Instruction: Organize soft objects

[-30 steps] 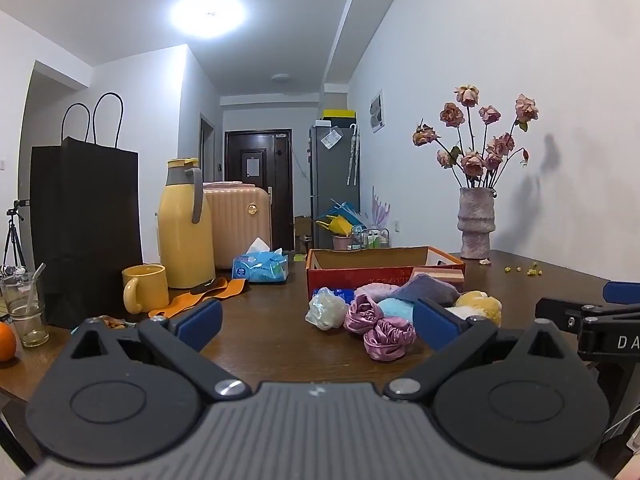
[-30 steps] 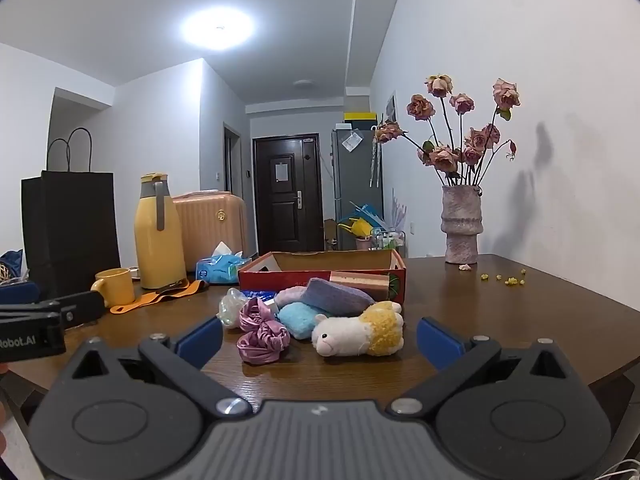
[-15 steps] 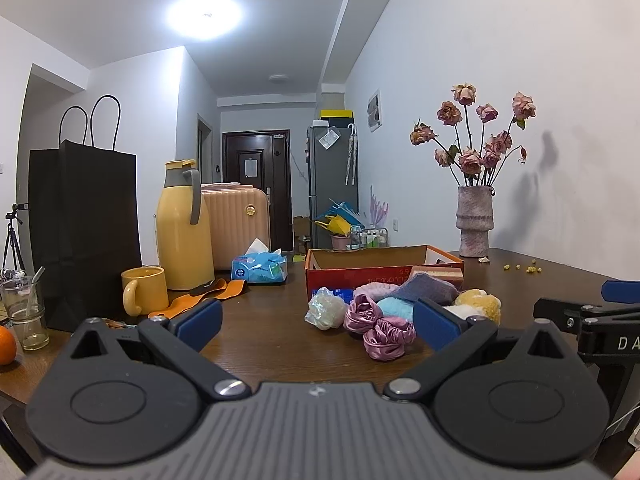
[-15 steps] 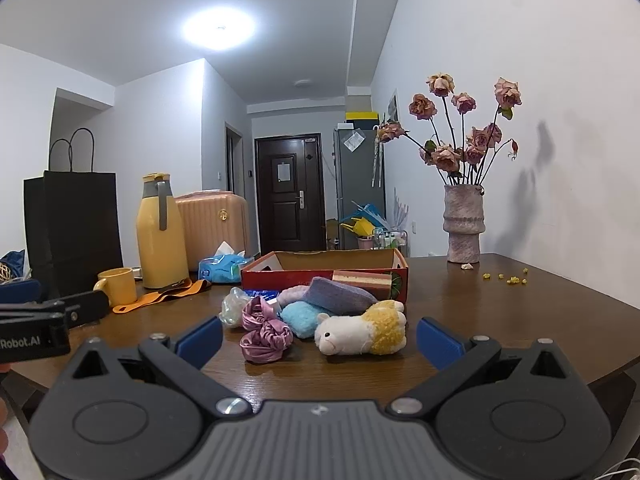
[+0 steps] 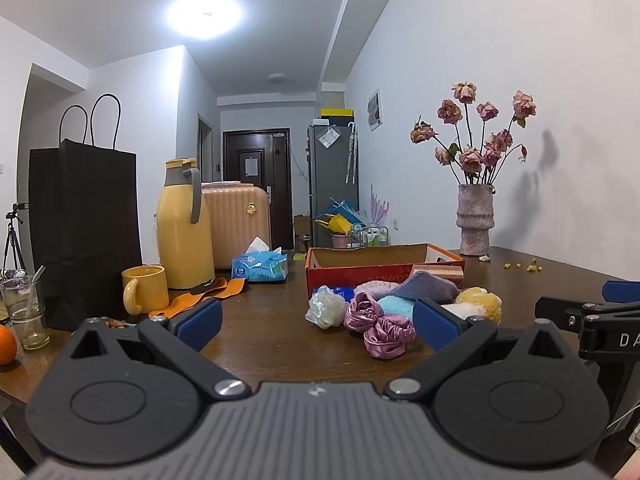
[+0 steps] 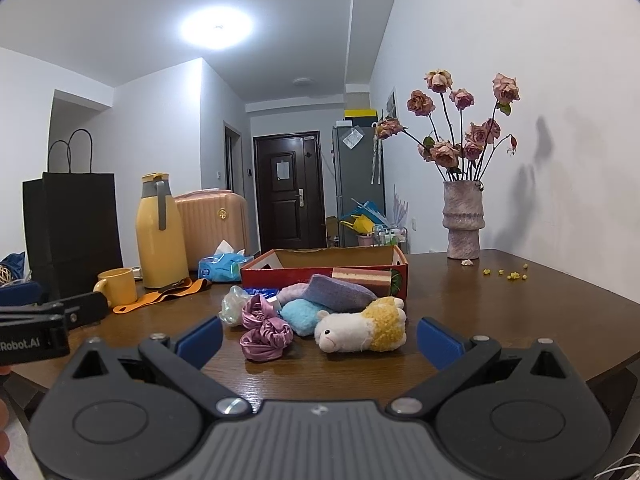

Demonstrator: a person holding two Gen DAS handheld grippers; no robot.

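Observation:
A pile of soft things lies on the brown table in front of a red cardboard box (image 6: 320, 270): a white and yellow plush sheep (image 6: 362, 330), pink satin scrunchies (image 6: 264, 330), a light blue fluffy piece (image 6: 300, 314), a purple cloth (image 6: 338, 294) and an iridescent scrunchie (image 6: 231, 311). In the left wrist view the scrunchies (image 5: 382, 328) and the box (image 5: 380, 266) show ahead. My left gripper (image 5: 318, 322) is open and empty, short of the pile. My right gripper (image 6: 320, 338) is open and empty, just before the sheep.
A yellow thermos (image 5: 185, 228), yellow mug (image 5: 145, 290), orange strap (image 5: 196, 296), tissue pack (image 5: 260, 268), black paper bag (image 5: 86, 232), glass (image 5: 25, 312) and an orange (image 5: 7, 344) stand at the left. A vase of dried roses (image 6: 463, 220) stands at the back right.
Both grippers have drifted very slightly; the views are nearly the same. Nothing on the table has moved.

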